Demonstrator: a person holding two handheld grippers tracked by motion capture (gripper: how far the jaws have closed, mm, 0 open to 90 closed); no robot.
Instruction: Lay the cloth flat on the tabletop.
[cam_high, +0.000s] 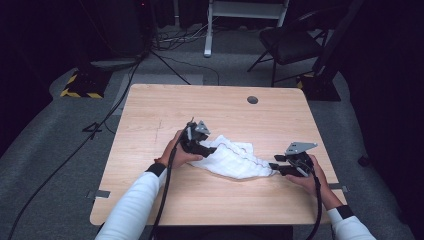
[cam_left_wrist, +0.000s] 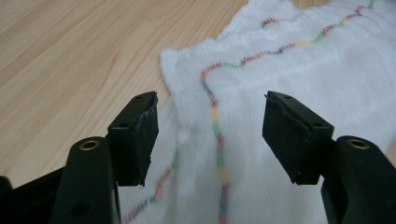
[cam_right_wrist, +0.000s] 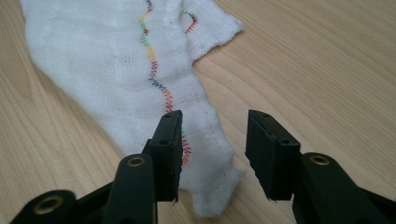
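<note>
A: Left gripper (cam_left_wrist: 210, 135) is spread over the crumpled white cloth with rainbow stitching (cam_high: 232, 157), mid-table on the pale wooden table (cam_high: 210, 107), gripping nothing.

B: Right gripper (cam_right_wrist: 212, 156) gapes too, astride the cloth's corner. Looks like a re-grip; next, pinch both ends.

A light wooden table (cam_high: 165, 107) fills the middle of the frame, with a round grey hole (cam_high: 252, 100) near its far edge. Beyond it, at upper right, stands a black folding chair (cam_high: 290, 42) (on grey carpet); a yellow-and-black striped base (cam_high: 80, 85) sits upper left.
</note>
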